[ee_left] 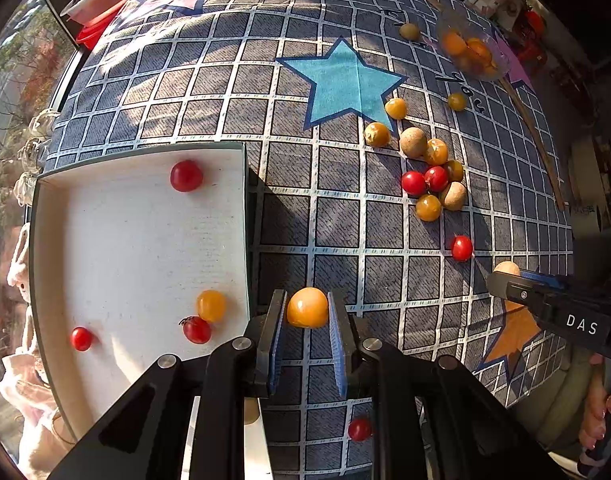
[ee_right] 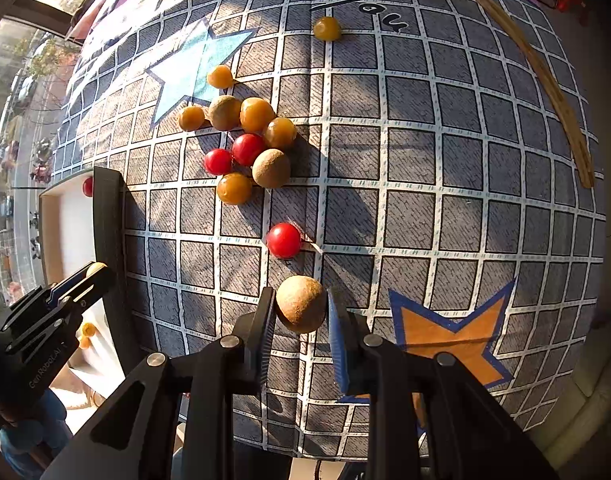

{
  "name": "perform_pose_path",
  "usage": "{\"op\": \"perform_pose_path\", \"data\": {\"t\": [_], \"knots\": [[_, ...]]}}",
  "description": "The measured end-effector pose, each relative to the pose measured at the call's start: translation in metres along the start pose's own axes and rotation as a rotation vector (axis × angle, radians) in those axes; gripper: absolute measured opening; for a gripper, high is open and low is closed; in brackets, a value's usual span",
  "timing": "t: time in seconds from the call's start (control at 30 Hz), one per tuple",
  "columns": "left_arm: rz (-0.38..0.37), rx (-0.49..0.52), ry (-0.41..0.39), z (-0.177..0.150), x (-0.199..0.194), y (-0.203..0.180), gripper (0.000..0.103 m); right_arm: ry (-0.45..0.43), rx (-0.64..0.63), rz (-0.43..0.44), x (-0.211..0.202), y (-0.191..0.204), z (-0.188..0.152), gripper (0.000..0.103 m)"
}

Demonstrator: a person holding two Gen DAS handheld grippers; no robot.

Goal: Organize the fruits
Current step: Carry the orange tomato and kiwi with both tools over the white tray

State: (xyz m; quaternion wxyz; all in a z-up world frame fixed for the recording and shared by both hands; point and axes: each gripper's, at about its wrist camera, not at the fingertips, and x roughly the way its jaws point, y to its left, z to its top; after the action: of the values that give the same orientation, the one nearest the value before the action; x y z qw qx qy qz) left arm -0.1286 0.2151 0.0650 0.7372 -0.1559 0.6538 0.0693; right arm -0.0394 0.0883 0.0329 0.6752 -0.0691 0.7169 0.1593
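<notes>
My left gripper (ee_left: 307,312) is shut on an orange-yellow berry (ee_left: 308,307), held just right of a white tray (ee_left: 145,240). The tray holds red cherry tomatoes (ee_left: 186,175) and one orange berry (ee_left: 211,305). My right gripper (ee_right: 300,312) is shut on a brown longan (ee_right: 301,309) above the grid cloth. A pile of loose fruit (ee_right: 249,144) lies further ahead; it also shows in the left wrist view (ee_left: 425,168). A single red tomato (ee_right: 283,240) lies just ahead of the right gripper. The left gripper shows at the left in the right wrist view (ee_right: 91,274).
A glass bowl (ee_left: 471,54) of orange fruit stands at the far right, with a wooden stick (ee_right: 545,76) beside it. Another red tomato (ee_left: 359,429) lies under the left gripper. The cloth (ee_right: 445,200) has blue and orange stars. The table edge is near the bottom.
</notes>
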Motion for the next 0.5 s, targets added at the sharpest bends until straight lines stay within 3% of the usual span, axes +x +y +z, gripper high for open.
{"op": "perform_pose_path", "data": {"t": [0.5], "knots": [[0.025,-0.125,-0.060,-0.027,-0.012,0.046,0.022,-0.004,-0.179,-0.010,-0.008,0.069,0.006,0.027]]}}
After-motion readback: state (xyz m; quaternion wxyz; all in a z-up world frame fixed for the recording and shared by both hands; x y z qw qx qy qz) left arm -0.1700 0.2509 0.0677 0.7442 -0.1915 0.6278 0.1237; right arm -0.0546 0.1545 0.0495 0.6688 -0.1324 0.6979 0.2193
